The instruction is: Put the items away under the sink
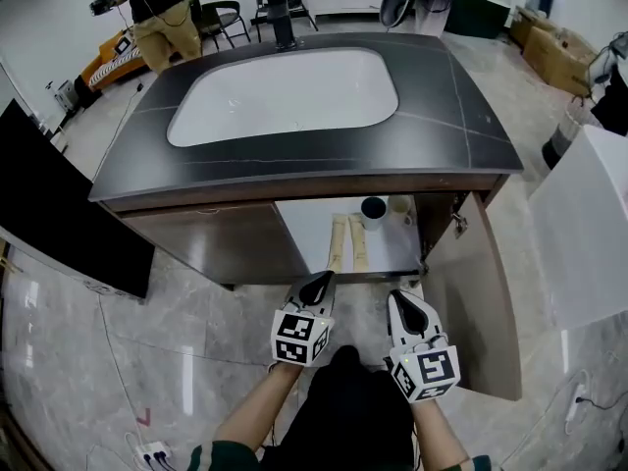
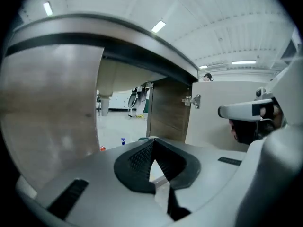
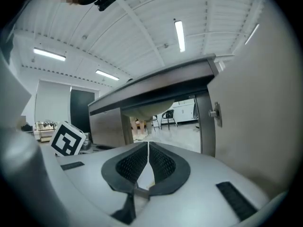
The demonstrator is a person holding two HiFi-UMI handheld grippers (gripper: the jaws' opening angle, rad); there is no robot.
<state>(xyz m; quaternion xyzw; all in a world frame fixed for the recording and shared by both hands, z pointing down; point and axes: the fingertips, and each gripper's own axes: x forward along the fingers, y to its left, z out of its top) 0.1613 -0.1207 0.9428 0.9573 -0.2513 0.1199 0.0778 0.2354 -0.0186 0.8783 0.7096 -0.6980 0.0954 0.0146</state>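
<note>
Tan tubes [image 1: 337, 243] — long axes front-to-back

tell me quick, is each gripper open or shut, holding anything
Left gripper: shut, holding nothing.
Right gripper: shut, holding nothing.
</note>
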